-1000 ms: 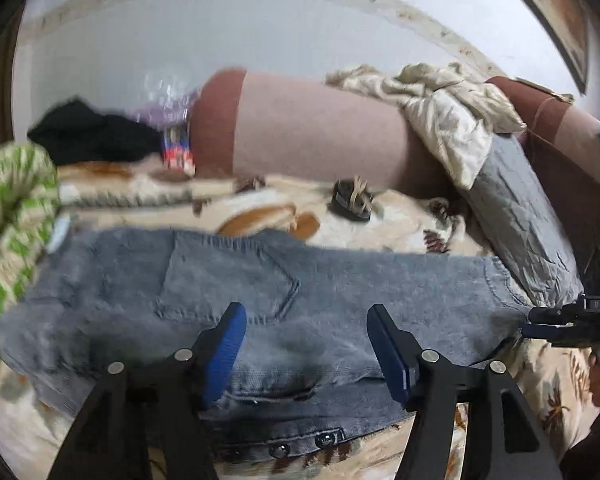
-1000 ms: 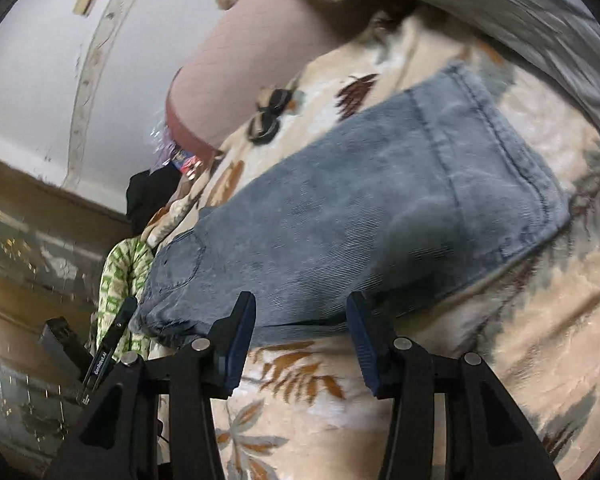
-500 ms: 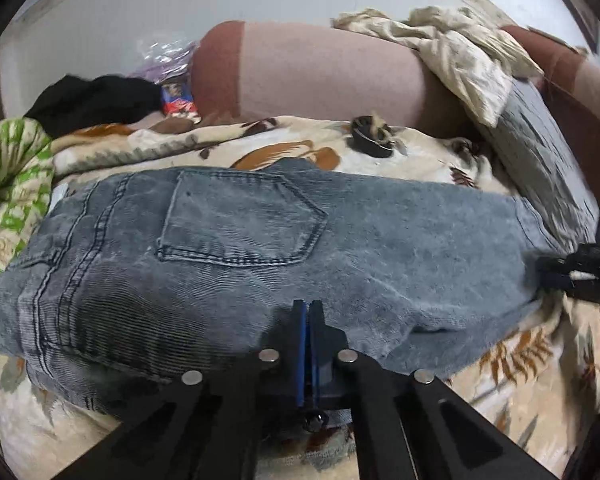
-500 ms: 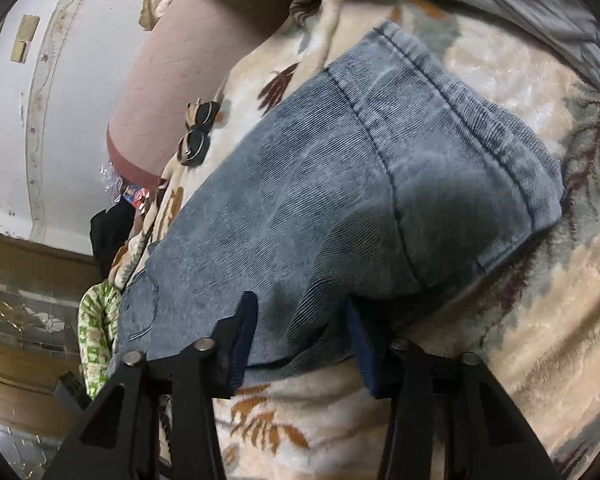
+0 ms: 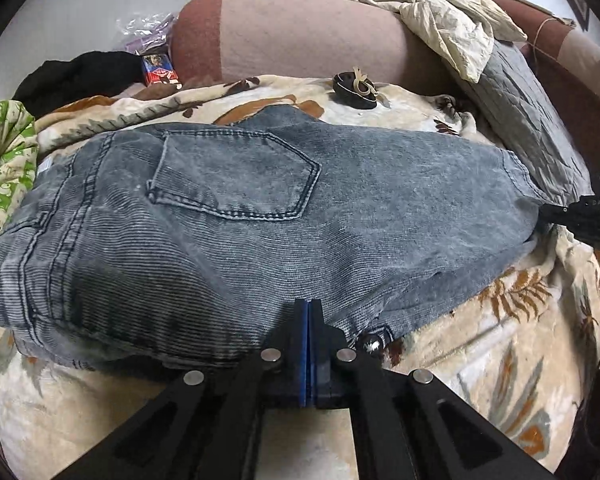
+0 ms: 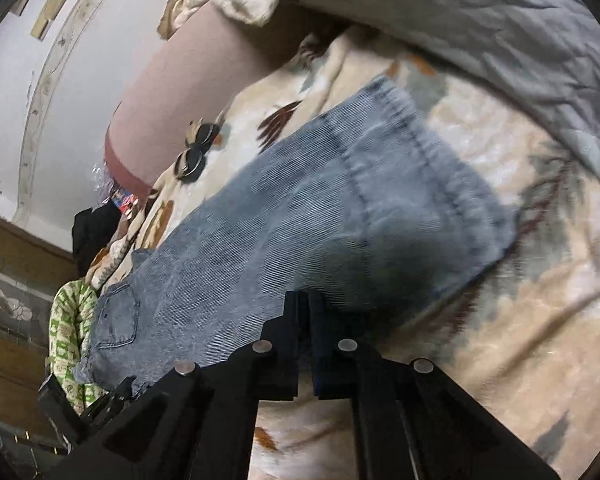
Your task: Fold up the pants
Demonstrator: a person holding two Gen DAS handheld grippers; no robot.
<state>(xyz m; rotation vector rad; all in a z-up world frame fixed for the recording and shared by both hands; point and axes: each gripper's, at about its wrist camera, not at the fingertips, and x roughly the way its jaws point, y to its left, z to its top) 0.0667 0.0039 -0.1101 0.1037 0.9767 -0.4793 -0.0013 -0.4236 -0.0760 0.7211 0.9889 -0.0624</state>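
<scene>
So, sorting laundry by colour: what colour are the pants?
Faded grey-blue denim pants, clearest in the left wrist view.

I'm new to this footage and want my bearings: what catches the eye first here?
The grey-blue denim pants spread across the leaf-patterned blanket fill both views. The left gripper is shut on their near edge, and the right gripper is shut on the near edge toward the hem. Behind lies a long pink bolster.
</scene>
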